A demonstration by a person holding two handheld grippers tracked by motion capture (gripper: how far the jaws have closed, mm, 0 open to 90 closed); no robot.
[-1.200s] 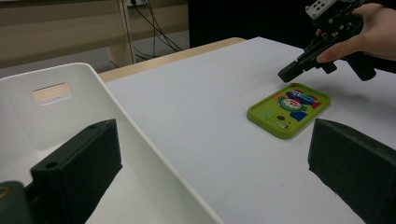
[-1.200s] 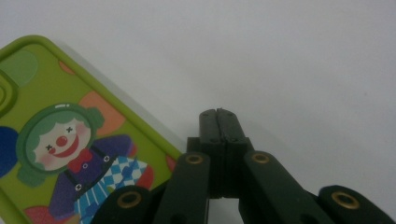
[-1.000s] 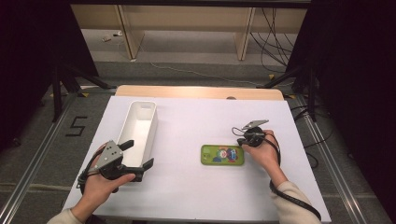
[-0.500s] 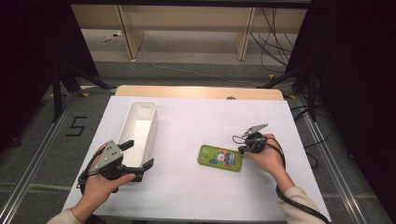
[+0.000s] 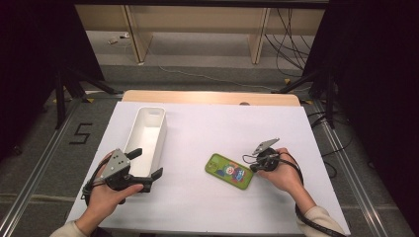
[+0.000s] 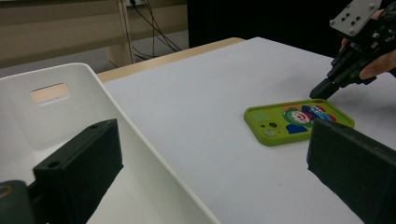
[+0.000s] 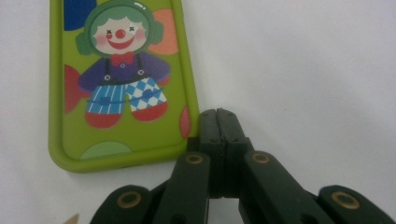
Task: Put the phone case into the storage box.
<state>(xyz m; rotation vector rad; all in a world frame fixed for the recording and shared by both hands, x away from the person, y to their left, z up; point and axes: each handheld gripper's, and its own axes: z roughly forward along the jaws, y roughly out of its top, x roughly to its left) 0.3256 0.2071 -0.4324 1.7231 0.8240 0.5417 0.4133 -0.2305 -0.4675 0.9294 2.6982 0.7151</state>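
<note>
Claw state comes first: the right gripper (image 5: 253, 164) is seen with its two black jaws pressed flat together and nothing between them, their joined tip touching the near corner of the phone case; the left gripper (image 5: 143, 165) is held with its jaws spread wide, one jaw inside the bin and the other outside over the table, the bin's long wall between them but not clamped.

Beneath everything, a white rectangular table top (image 5: 212, 128) is laid out, with a strip of pale wood visible along its far edge.

On its left part, a long white plastic bin (image 5: 148, 133) with a slot handle in its far end wall is placed lengthwise; its near end is partly hidden by the left gripper in the high view and cut off at the frame bottom in the left gripper view.

Right of centre, a lime-green rubbery phone case (image 5: 229, 171) printed with a cartoon clown is seen lying flat, printed back up, skewed to the table edges. In the right gripper view its top is cut off, so the camera opening is left out there.
</note>
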